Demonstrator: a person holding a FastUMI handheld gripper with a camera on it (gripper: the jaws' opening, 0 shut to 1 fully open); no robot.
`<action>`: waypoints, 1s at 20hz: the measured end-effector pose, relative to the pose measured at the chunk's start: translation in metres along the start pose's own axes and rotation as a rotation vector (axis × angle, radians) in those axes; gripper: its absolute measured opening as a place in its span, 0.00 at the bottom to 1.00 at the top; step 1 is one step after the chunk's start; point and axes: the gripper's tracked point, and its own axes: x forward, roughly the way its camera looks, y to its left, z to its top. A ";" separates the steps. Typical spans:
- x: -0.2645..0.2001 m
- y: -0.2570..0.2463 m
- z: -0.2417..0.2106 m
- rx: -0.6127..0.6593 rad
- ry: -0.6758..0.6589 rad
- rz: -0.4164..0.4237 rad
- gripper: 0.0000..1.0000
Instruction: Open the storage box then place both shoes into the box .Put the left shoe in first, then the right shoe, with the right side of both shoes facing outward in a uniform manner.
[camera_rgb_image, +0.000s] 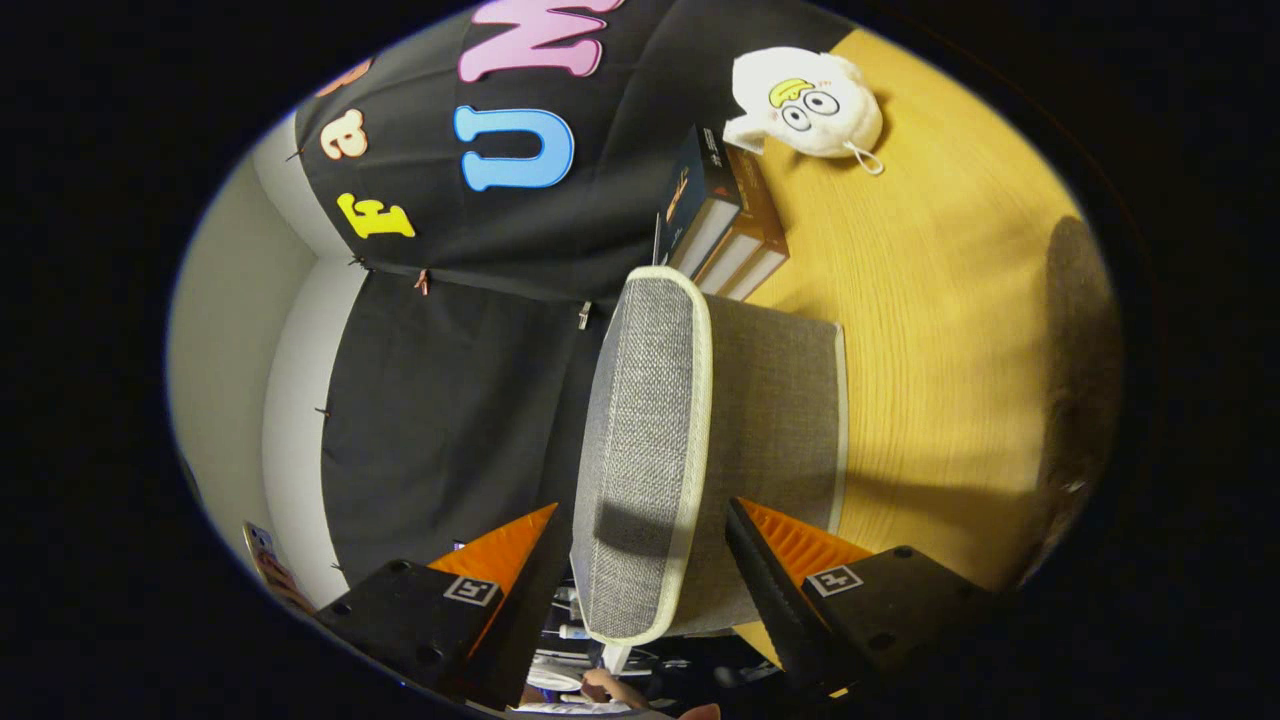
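My gripper (640, 560) is rolled onto its side, so the yellow wood-grain counter (930, 320) stands like a wall on one side and the black cloth wall of the booth (450, 400) on the other. The two fingers are spread wide, and between them sits the near end of the grey woven-fabric storage box (770, 400) with pale cream piping. Neither finger presses on it that I can see; the fabric passes through the gap with room at both sides.

What fills the gap is the box's grey woven lid (640, 450), a rounded flat panel edged in the same cream trim. It stands away from the counter, and the box's plainer grey side runs from it down to the wood. I cannot tell whether the lid is lifted off the body or just lying closed on it.

Beyond the box, against the cloth wall, lies a small stack of books (725, 225), a dark blue one and a brown one, their pale page edges facing me. Just past them on the counter rests a white plush toy with round cartoon eyes and a yellow patch (810, 100), well apart from the box.
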 end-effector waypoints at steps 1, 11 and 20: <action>0.004 0.001 -0.002 0.021 0.016 0.014 0.95; -0.005 0.050 0.007 0.041 -0.042 0.110 0.05; 0.042 0.166 -0.005 -0.222 -0.081 0.006 0.05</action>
